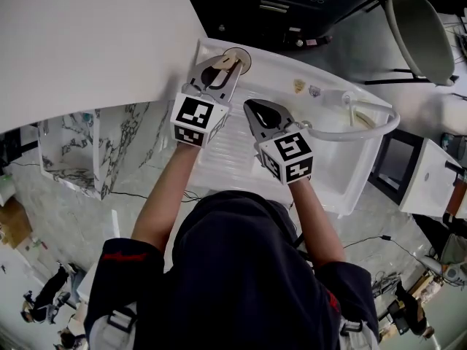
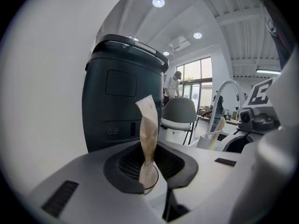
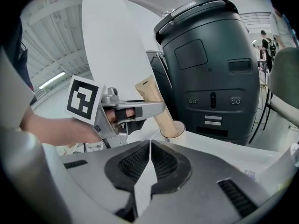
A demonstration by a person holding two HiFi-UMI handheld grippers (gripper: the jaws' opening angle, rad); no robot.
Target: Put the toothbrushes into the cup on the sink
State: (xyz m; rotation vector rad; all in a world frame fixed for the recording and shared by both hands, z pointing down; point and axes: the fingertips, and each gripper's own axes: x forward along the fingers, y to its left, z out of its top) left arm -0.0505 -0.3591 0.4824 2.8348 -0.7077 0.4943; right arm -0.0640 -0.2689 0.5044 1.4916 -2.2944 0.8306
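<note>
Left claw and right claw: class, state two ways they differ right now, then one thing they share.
The left claw is shut on a paper-wrapped toothbrush; the right claw is shut on nothing, jaws together. The left claw stands at the cup on the sink's corner, the toothbrush's lower end at its mouth; the right claw hangs over the sink basin. Both carry a marker cube.

Left gripper jaws on wrapped toothbrush, right gripper jaws together
</note>
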